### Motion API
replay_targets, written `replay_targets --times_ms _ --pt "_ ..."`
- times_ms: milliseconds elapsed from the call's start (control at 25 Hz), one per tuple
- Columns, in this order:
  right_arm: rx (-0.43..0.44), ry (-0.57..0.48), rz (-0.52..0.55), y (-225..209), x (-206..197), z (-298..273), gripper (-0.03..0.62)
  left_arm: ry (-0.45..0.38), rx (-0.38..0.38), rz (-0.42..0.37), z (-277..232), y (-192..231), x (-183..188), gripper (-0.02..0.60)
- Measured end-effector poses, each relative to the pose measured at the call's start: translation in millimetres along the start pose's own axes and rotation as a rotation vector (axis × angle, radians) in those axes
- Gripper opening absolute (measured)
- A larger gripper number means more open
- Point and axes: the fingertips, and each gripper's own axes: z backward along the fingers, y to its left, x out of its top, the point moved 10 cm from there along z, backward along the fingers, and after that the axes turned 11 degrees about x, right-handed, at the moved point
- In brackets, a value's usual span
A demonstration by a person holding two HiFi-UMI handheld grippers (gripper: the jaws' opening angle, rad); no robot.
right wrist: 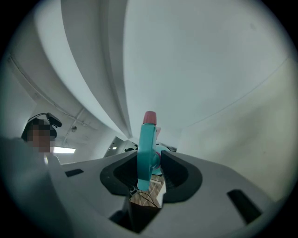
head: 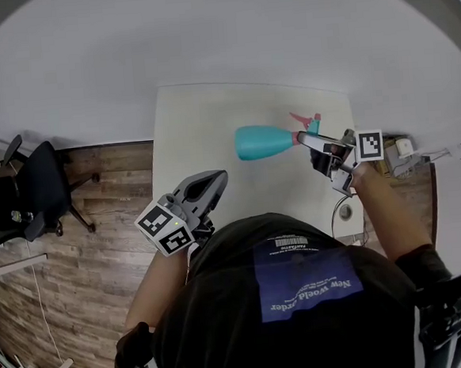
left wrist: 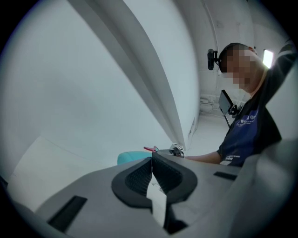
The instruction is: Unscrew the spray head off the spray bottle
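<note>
Spray bottle (head: 263, 141), teal and turned on its side, is hanging level over the far right part of the white table (head: 210, 125), with its base pointing toward the table's left side. Whether it is touching the tabletop is not showing from any view. Off the table's left edge, a black office chair (head: 33, 195) is standing on the wooden floor (head: 105, 205).

You are holding your left gripper (head: 216, 180) over the table's near left part, well apart from the bottle. Its jaws are pressing fully together with nothing between them, and its marker cube (head: 164, 228) is facing up toward you.

You are holding your right gripper (head: 313, 144) over the table's right edge, reaching in toward the table's middle. Its jaws are standing partly apart and clamping the bottle's spray head (right wrist: 146, 148), one pad pressing on each side of the teal body. The head's pink tip (right wrist: 149, 117) is sticking out beyond the jaws.
</note>
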Motion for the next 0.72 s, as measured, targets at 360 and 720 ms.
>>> replay_targets --times_ms 360,720 --pt "0.227 -0.047 0.019 42.6 -36.4 16.6 0.121 0.053 -0.051 -0.009 -3.8 -21.4 2.2 0.129" --pt "0.316 0.019 0.04 50.6 -32.7 8.3 0.121 0.103 -0.193 -0.016 -27.1 -32.5 19.3 0.374"
